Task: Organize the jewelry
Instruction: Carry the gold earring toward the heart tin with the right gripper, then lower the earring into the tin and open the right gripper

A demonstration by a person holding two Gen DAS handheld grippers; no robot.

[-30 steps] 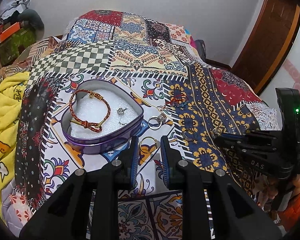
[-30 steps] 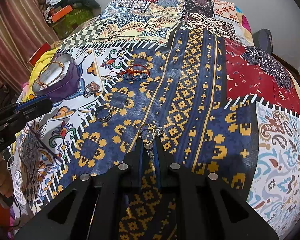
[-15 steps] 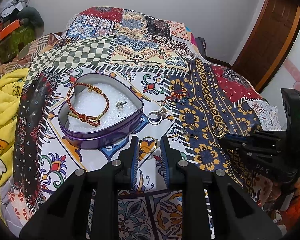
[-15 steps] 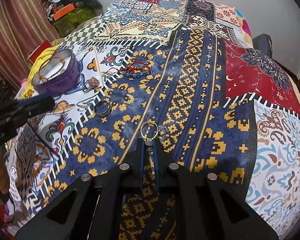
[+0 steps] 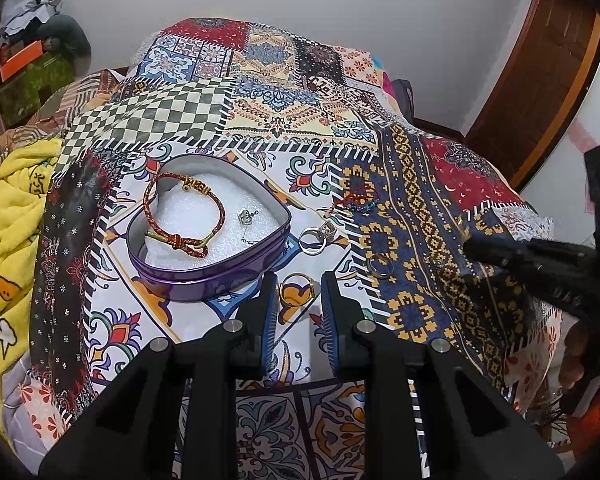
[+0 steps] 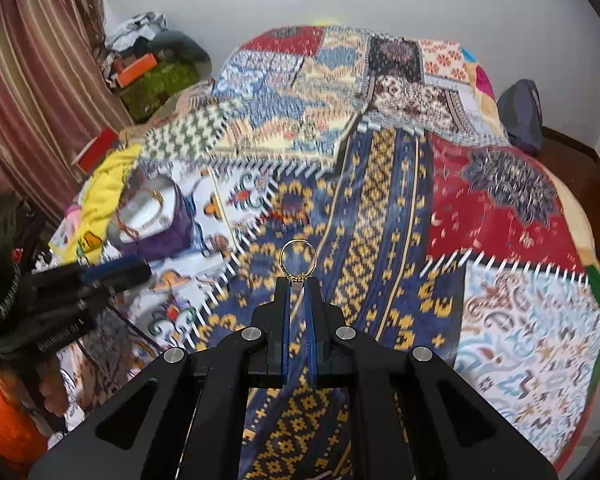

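A purple heart-shaped tin (image 5: 204, 280) with white lining lies on the patchwork bedspread and holds a red braided bracelet (image 5: 180, 216) and a small silver charm (image 5: 247, 216). My left gripper (image 5: 298, 308) is open, its tips either side of a gold ring (image 5: 297, 294) lying on the cloth. A silver ring (image 5: 314, 236), a dark ring (image 5: 379, 266) and a red-blue bracelet (image 5: 356, 200) lie further right. My right gripper (image 6: 298, 286) is shut on a gold ring (image 6: 297, 258), held up above the bed. The tin shows blurred in the right wrist view (image 6: 156, 220).
A yellow blanket (image 5: 8, 232) lies at the bed's left side. Clutter and boxes (image 5: 24, 68) are stacked in the far left corner. A wooden door (image 5: 540, 80) stands at the right. A striped curtain (image 6: 28, 100) hangs at the left.
My right gripper has lifted the gold ring off the blue-yellow cloth and risen; its view is motion-blurred. My left gripper has stayed open over the other gold ring.
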